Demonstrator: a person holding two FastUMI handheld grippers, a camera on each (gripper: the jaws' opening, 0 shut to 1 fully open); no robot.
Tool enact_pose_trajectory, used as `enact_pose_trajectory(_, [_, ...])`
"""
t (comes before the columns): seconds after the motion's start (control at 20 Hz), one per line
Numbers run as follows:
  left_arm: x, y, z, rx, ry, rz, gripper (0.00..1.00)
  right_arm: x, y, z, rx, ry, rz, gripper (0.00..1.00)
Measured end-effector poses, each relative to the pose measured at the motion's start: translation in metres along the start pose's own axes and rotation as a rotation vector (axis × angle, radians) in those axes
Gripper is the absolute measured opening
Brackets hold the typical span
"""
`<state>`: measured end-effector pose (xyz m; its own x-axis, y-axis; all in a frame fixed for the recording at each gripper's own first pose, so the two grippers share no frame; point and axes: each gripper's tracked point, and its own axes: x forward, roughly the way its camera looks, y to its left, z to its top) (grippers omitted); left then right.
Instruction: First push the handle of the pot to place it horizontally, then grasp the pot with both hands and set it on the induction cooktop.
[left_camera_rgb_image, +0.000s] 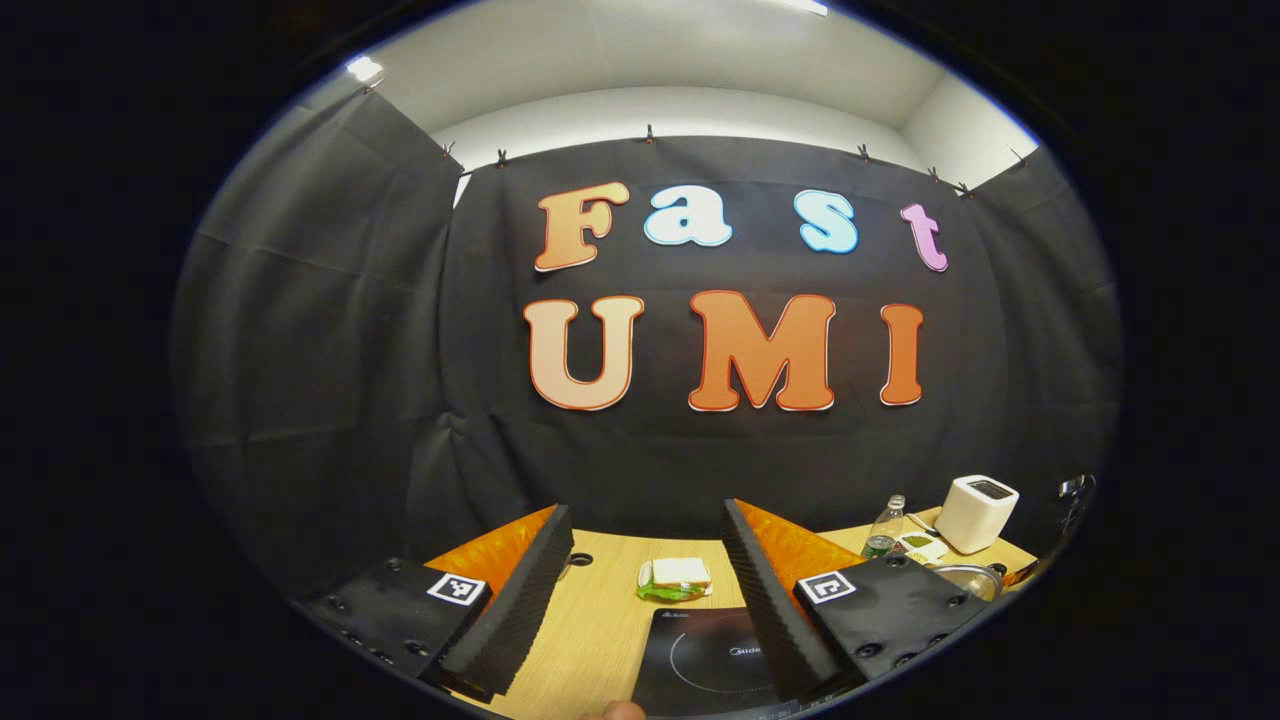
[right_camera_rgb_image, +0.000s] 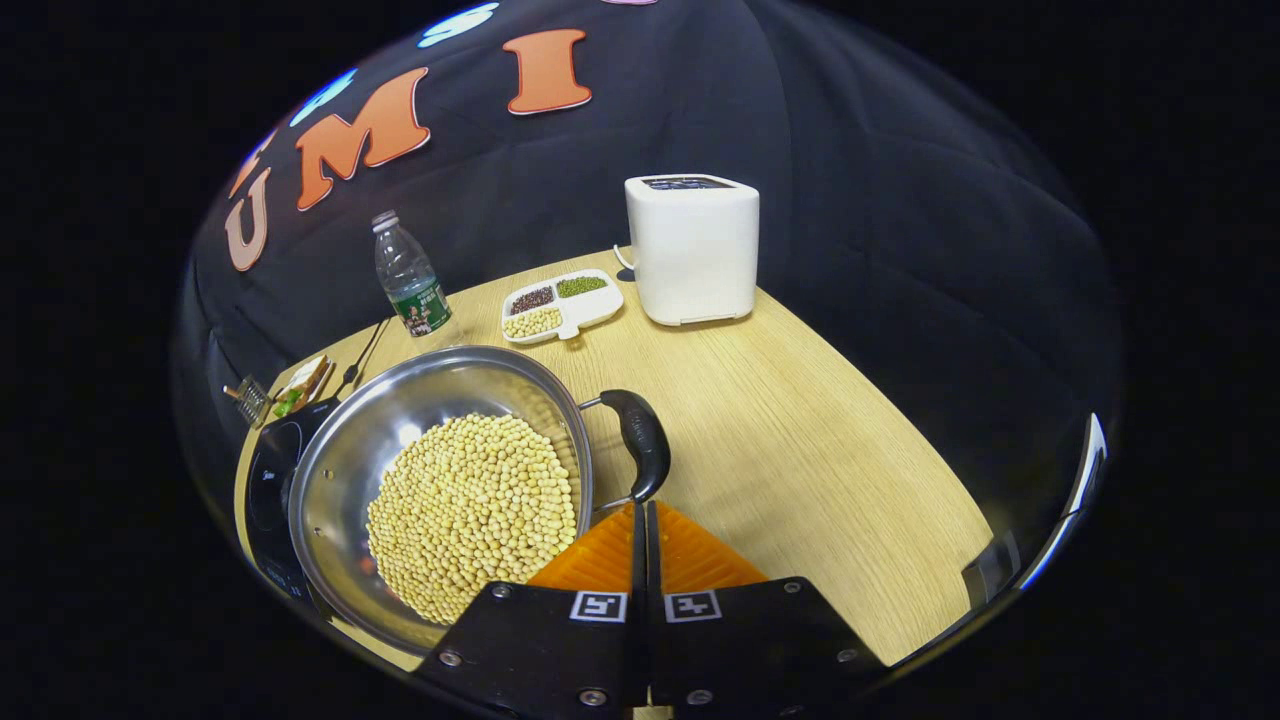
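Right gripper view: right gripper (right_camera_rgb_image: 642, 510) low over the wooden table (right_camera_rgb_image: 800, 420), jaws pressed together with nothing between them, tips right at the near end of the pot handle (right_camera_rgb_image: 643, 440) (contact or a hair's gap, cannot tell). Stainless steel pot (right_camera_rgb_image: 340, 470) just left of the tips, filled with pale soybeans (right_camera_rgb_image: 470, 510), resting partly over the black induction cooktop (right_camera_rgb_image: 268, 480) at the table's left edge. Handle, dark and curved, at the pot's right rim, running roughly toward the camera on two thin metal struts. Beyond the pot, a plastic water bottle (right_camera_rgb_image: 408, 275) upright, a white divided dish (right_camera_rgb_image: 560, 303) with three sorts of beans (dark, green, pale) near it, and a white toaster (right_camera_rgb_image: 692, 248) just right of the dish. Sandwich (right_camera_rgb_image: 303, 382) at the far left, beside the cooktop's far corner.

Left gripper view: left gripper (left_camera_rgb_image: 648, 575) held level, jaws wide apart, holding nothing, pointing at the booth's wall. Between the fingers, the sandwich (left_camera_rgb_image: 676, 578) on the table (left_camera_rgb_image: 600, 620) and, nearer, a corner of the cooktop (left_camera_rgb_image: 700, 655). To the right, past the right finger, the rim of the pot (left_camera_rgb_image: 968, 576), the bottle (left_camera_rgb_image: 884, 530), the dish (left_camera_rgb_image: 922, 546) and the toaster (left_camera_rgb_image: 975, 513) in a cluster near the table's far right corner.
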<state>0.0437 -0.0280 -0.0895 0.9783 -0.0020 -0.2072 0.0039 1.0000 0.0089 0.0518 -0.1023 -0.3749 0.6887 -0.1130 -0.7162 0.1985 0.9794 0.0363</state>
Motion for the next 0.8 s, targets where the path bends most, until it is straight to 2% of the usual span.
enact_pose_trajectory(0.3, [0.011,-0.039,-0.049,0.016,0.088,-0.048,0.97,0.005,-0.001,0.003,-0.01,0.002,-0.002,0.0])
enact_pose_trajectory(0.8, [0.017,-0.125,-0.13,-0.021,0.245,-0.187,0.98,-0.013,-0.012,0.011,-0.012,-0.038,0.011,0.0])
